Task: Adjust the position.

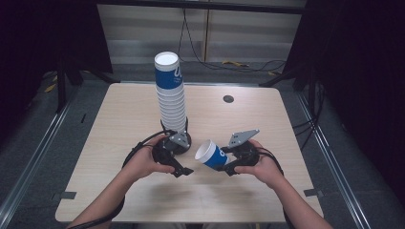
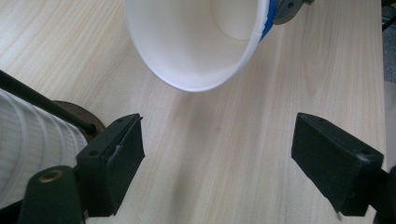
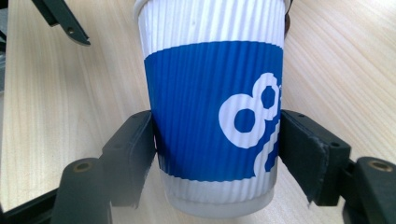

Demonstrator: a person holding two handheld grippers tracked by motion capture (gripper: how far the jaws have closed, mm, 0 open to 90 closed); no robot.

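A tall stack of blue-and-white ribbed paper cups [image 1: 170,93] stands on a dark round base [image 1: 184,141] near the table's middle. My right gripper [image 1: 230,162] is shut on a single blue-and-white cup [image 1: 211,154], held on its side with the mouth toward the left hand; both pads press its ribbed wall [image 3: 212,112]. My left gripper [image 1: 184,171] stands open just in front of the stack's base, nothing between its pads [image 2: 116,158]. In the left gripper view the held cup's white mouth [image 2: 196,42] hangs just beyond the jaws, and the stack's ribbed side [image 2: 28,149] shows at the left.
The light wooden table [image 1: 119,124] has a small dark round hole [image 1: 228,98] toward the back right. Cables [image 1: 200,52] lie on the floor behind the table. Dark curtains flank both sides.
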